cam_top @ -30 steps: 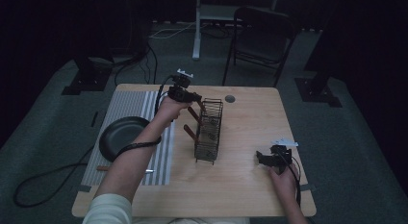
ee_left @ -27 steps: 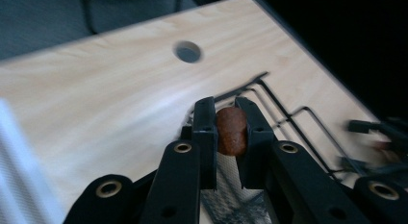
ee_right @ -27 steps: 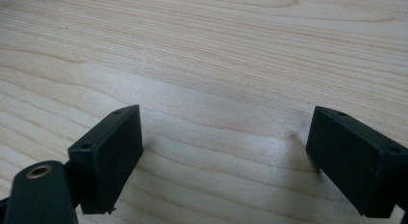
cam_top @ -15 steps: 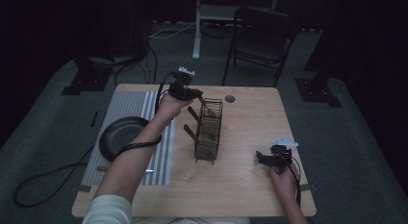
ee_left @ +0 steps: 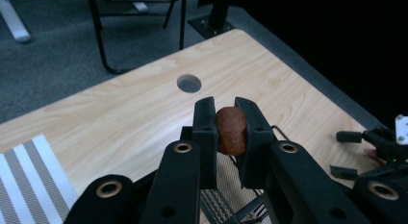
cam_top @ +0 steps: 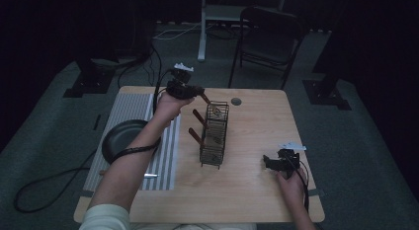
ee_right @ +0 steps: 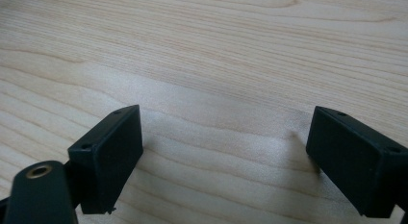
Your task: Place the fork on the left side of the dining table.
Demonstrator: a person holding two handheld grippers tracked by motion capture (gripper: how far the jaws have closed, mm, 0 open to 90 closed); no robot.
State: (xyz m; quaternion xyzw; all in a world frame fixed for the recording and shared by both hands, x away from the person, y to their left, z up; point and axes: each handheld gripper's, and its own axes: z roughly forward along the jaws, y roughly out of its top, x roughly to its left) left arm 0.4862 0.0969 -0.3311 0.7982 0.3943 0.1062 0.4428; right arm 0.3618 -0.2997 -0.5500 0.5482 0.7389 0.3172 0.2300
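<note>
— Any lettering, label, brand or number you can read?

— None. The wooden surface (cam_top: 247,185) carries only its grain, and the striped mat (cam_top: 165,158) has plain bands and no print.

— What about the wire rack (cam_top: 215,134) or the dark pan (cam_top: 121,136)?

— No legible mark on either from the high view; both are dim and small there.

— And up close, in the gripper views?

— Bare black parts and bare wood, with no writing.
</note>
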